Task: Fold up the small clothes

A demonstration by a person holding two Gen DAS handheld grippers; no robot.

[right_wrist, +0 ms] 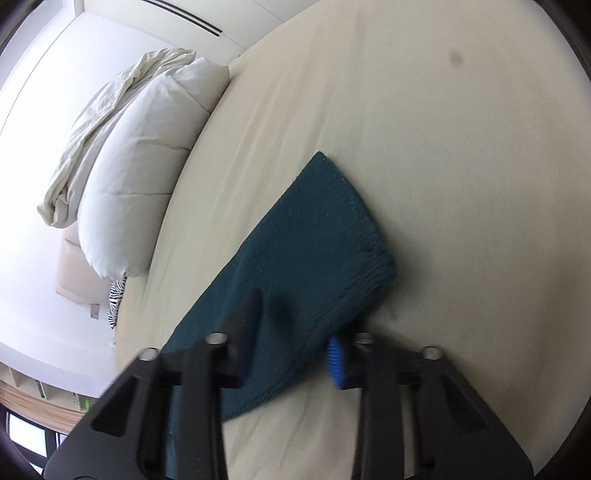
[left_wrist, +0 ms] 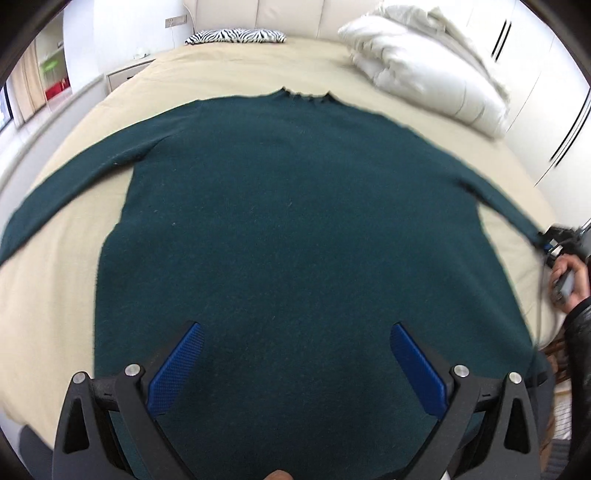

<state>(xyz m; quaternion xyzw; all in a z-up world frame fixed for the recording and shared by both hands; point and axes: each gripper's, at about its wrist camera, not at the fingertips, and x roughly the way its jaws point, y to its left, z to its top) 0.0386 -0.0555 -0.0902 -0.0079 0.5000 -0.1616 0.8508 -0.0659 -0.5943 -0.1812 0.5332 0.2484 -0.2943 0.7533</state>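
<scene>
A dark green long-sleeved sweater [left_wrist: 295, 221] lies flat on the beige bed [left_wrist: 55, 295], collar far, sleeves spread to both sides. My left gripper [left_wrist: 293, 328] is open above the sweater's lower body, holding nothing. In the right wrist view the end of the right sleeve [right_wrist: 314, 236] lies between the fingers of my right gripper [right_wrist: 291, 332]. The fingers stand on either side of the sleeve with a gap, and the view is blurred. The right gripper also shows at the sleeve's end in the left wrist view [left_wrist: 550, 243].
A white folded duvet [left_wrist: 424, 62] lies at the far right of the bed, also in the right wrist view [right_wrist: 129, 166]. A zebra-print pillow [left_wrist: 236, 36] sits at the headboard. A nightstand [left_wrist: 125, 74] stands at the far left. White wardrobe doors [left_wrist: 546, 74] are on the right.
</scene>
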